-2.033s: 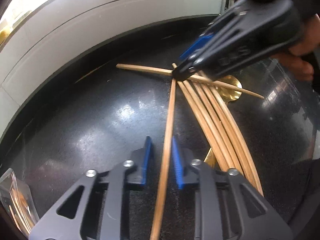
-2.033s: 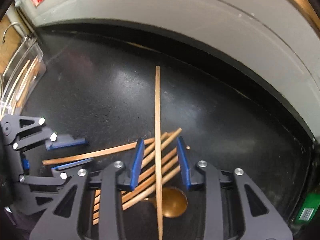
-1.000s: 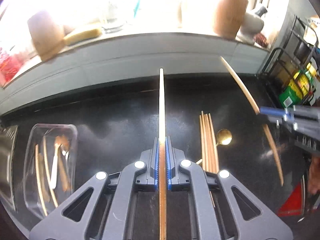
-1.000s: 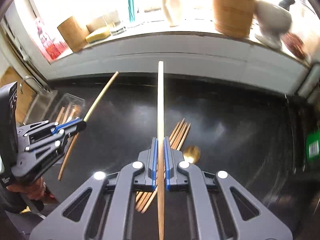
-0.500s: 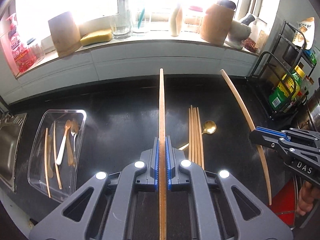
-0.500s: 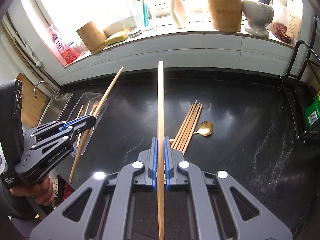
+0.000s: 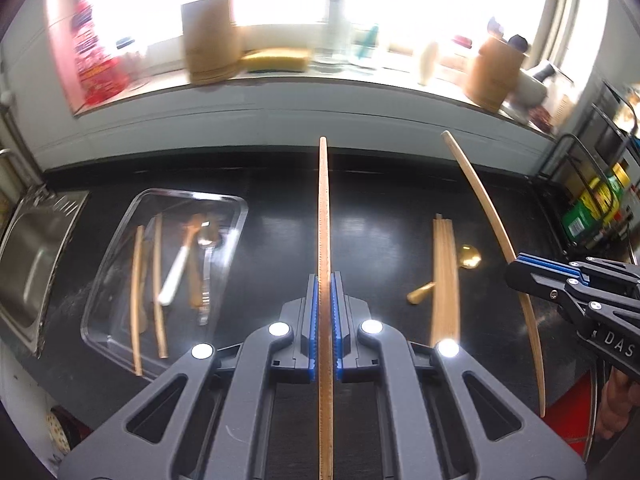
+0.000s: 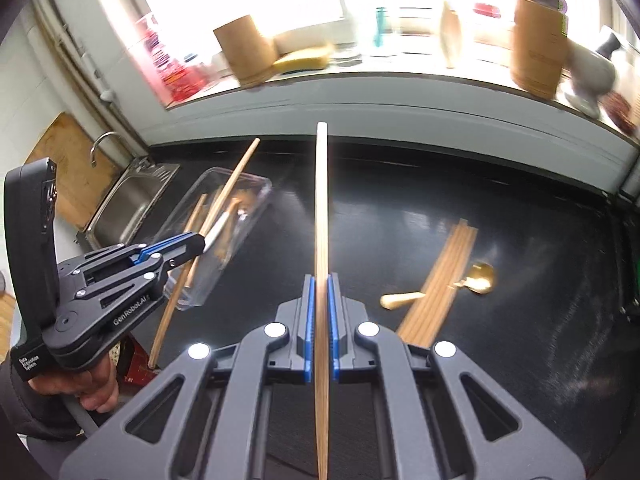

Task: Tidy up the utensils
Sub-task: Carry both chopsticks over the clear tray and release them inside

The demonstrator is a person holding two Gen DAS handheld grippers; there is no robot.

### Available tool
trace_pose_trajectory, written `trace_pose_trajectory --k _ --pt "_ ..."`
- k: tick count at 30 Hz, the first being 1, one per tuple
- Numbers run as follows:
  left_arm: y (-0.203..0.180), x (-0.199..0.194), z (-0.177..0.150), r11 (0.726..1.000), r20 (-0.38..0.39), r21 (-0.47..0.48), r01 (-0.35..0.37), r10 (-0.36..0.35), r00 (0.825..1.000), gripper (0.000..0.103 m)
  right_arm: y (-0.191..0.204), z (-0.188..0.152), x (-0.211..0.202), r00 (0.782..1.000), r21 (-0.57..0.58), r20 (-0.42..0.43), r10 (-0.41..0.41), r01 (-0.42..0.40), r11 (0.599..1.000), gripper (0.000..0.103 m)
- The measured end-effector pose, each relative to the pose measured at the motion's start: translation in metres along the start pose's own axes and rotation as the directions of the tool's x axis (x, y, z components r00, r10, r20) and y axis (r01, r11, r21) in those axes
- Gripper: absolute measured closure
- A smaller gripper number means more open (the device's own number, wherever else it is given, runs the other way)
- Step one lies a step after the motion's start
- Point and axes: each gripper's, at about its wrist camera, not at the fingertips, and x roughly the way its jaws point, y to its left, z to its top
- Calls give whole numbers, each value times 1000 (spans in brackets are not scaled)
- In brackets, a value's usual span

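Note:
My left gripper [image 7: 325, 280] is shut on a wooden chopstick [image 7: 323, 208] held above the black counter [image 7: 280, 248]. My right gripper [image 8: 319, 280] is shut on a second wooden chopstick [image 8: 321, 200]. Each gripper shows in the other's view: the right one [image 7: 516, 270] with its chopstick [image 7: 484, 208] at the right, the left one [image 8: 200, 240] with its chopstick [image 8: 236, 176] at the left. A clear plastic tray [image 7: 236, 208] to the left holds chopsticks and spoons. A bundle of chopsticks [image 7: 444, 264] lies over a gold spoon [image 7: 470, 258] on the counter.
A steel sink [image 7: 28, 256] sits left of the tray. The windowsill behind carries wooden holders [image 7: 212, 40], a yellow sponge [image 7: 276, 60], bottles and a mortar. A wire rack with green bottles [image 7: 592, 208] stands at the right. A hand [image 8: 80, 384] grips the left tool.
Both grippers have lifted off the counter with a chopstick each and swung left; the tray now sits nearer the middle of the left wrist view, and the bundle has shifted right.

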Motion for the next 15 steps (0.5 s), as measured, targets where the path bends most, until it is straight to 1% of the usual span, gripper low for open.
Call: trace_pose_trajectory --k 7,13,15 --pt "85 -2 -6 992 -13 -108 -69 68 998 98 73 30 51 996 -82 -51 73 -77 994 96" --pt "152 -4 -11 977 -26 -167 -133 130 991 97 142 52 97 989 -152 -96 115 -129 980 96" --pt "171 -3 -12 973 -34 -182 -145 141 989 97 161 57 109 986 -166 -109 127 -144 975 96"
